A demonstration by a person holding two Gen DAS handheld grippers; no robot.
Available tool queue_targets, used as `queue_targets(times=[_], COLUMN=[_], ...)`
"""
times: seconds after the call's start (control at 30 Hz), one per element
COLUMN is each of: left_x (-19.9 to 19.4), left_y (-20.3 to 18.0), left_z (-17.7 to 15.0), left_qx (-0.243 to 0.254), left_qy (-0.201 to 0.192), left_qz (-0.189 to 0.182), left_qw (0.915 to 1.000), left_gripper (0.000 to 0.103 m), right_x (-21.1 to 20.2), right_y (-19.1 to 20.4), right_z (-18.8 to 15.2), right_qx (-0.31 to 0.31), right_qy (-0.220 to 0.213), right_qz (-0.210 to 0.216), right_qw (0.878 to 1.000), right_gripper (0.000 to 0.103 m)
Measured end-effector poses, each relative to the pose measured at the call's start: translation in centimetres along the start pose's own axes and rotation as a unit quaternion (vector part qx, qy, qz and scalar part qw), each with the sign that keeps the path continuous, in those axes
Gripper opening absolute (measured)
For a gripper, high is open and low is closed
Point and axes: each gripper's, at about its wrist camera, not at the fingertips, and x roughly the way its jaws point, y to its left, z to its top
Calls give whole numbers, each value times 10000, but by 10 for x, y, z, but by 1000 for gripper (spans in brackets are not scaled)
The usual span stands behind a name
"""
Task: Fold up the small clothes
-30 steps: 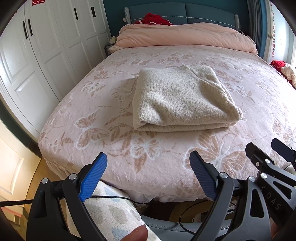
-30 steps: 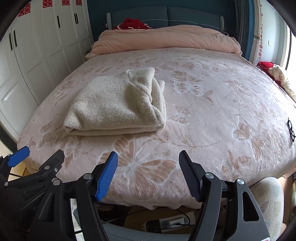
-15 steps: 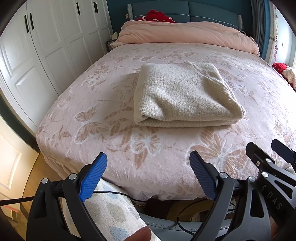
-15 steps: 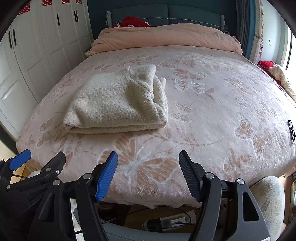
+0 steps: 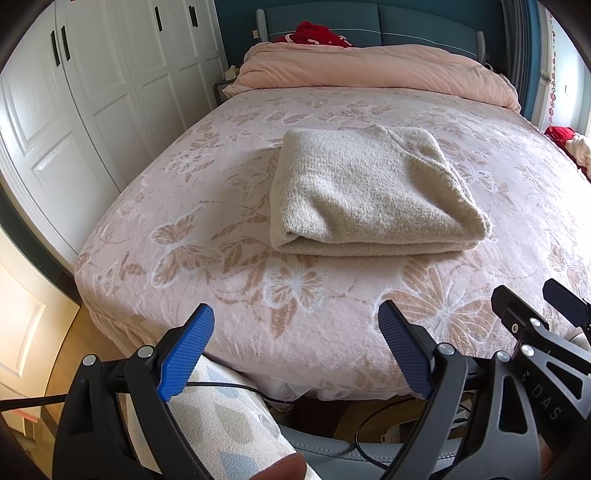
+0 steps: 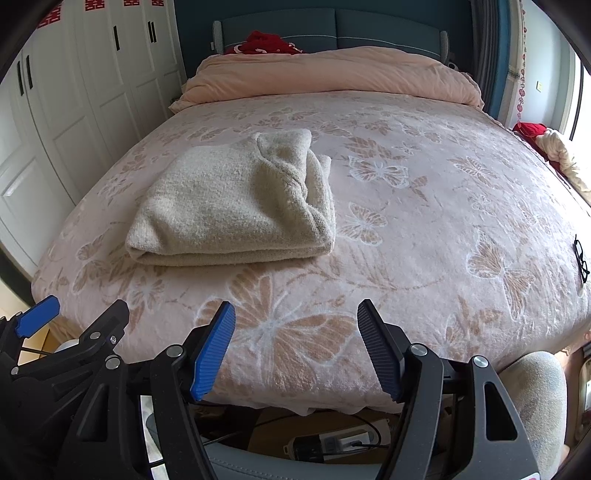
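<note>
We hold our left tongs and our right tongs low at the foot of the bed. Both tongs are wide open, and the left ones gape a bit wider. Nothing is between the blue pads. They hold nothing and touch nothing.

The beige knit sweater lies on the butterfly blanket, well apart from both tongs. It is folded into a thick, neat block. From the right side we can see its layers and a curled edge stacked at one end.

What has changed in the last second? Almost nothing. The sweater has the same shape and sits in the same spot. Our tongs have stayed open the same way and have not gone toward it. The view has only slid a tiny bit.

We think this means the folding of this sweater is done and we are resting. If more small clothes need folding, we would have to fetch the next one. We see a red cloth by the headboard and a red and cream bundle at the far right side of the bed, but we cannot tell if they are part of the job. A pair of glasses lies near the right edge of the bed, so we should mind them.
</note>
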Motion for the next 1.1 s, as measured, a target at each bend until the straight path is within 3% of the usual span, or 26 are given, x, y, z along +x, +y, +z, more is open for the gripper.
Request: queue_targets(times=[1.1], left_x=[-2], left_y=[-3], left_z=[2], left_qx=[-8], left_qy=[-99], left_qz=[242], left_qw=[9997], left_gripper=[88], right_x=[0], right_y=[3], right_z=[0], right_qx=[38], right_qy=[24], right_qz=[-162], right_qw=[9999], right_gripper=[67])
